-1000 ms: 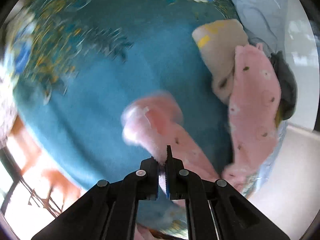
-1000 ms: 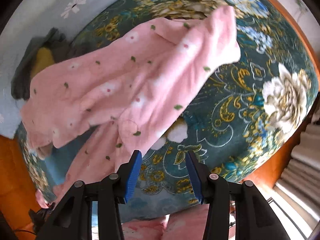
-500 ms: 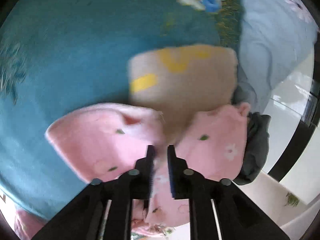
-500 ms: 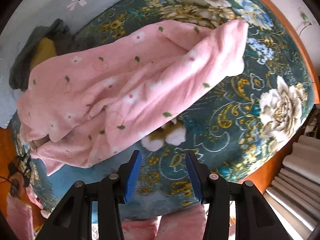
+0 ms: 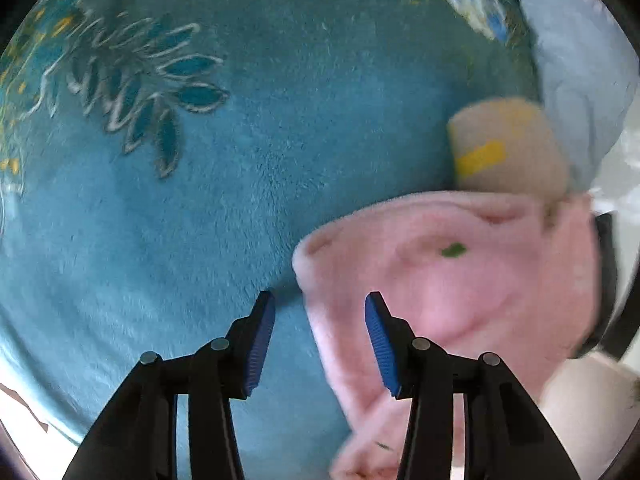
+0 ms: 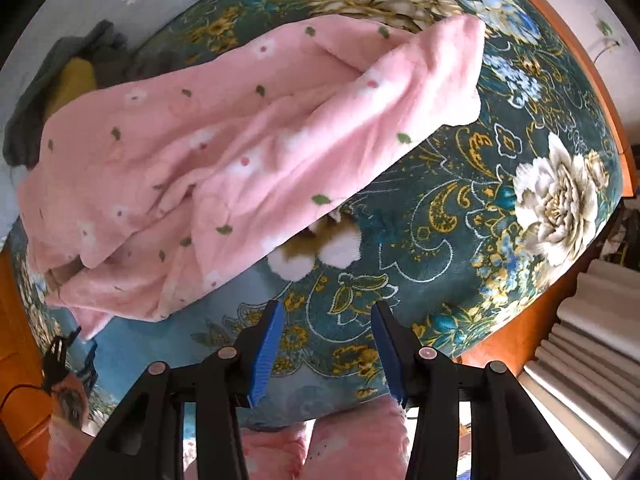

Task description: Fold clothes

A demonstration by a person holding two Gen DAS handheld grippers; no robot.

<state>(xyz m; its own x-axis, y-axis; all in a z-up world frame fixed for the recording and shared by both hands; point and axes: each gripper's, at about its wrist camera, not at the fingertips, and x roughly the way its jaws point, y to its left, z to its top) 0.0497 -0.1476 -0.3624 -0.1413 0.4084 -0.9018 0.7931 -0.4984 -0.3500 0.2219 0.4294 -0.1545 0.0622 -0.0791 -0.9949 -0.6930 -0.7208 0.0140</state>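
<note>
A: What takes up most of both views?

B: The teal floral blanket [image 6: 500,208] spread over the bed. In the left wrist view it [image 5: 200,220] fills everything to the left and far side.

A: And the garment?

B: The pink fleece garment [image 6: 224,160] lies across the blanket in a long, loosely doubled band, running from the near left to the far right in the right wrist view (small green leaves and white flowers printed on it). Its near edge sits well beyond the right tool [image 6: 328,310], up and to the left of it, not touching.

A: How does that tool stand?

B: Its blue pads are spread apart, with only blanket between them.

A: And on the other side?

B: The left tool [image 5: 320,300] is likewise spread wide and holds nothing. The same garment [image 5: 460,280] lies to its right; a rounded fold edge reaches in between the two fingers, and the right finger overlaps the cloth in the picture. Whether it touches, I cannot tell.

A: Anything smaller?

B: A beige folded item with yellow marks [image 5: 508,148] just beyond the pink cloth, and a dark grey garment [image 6: 36,92] at its far left end.
</note>
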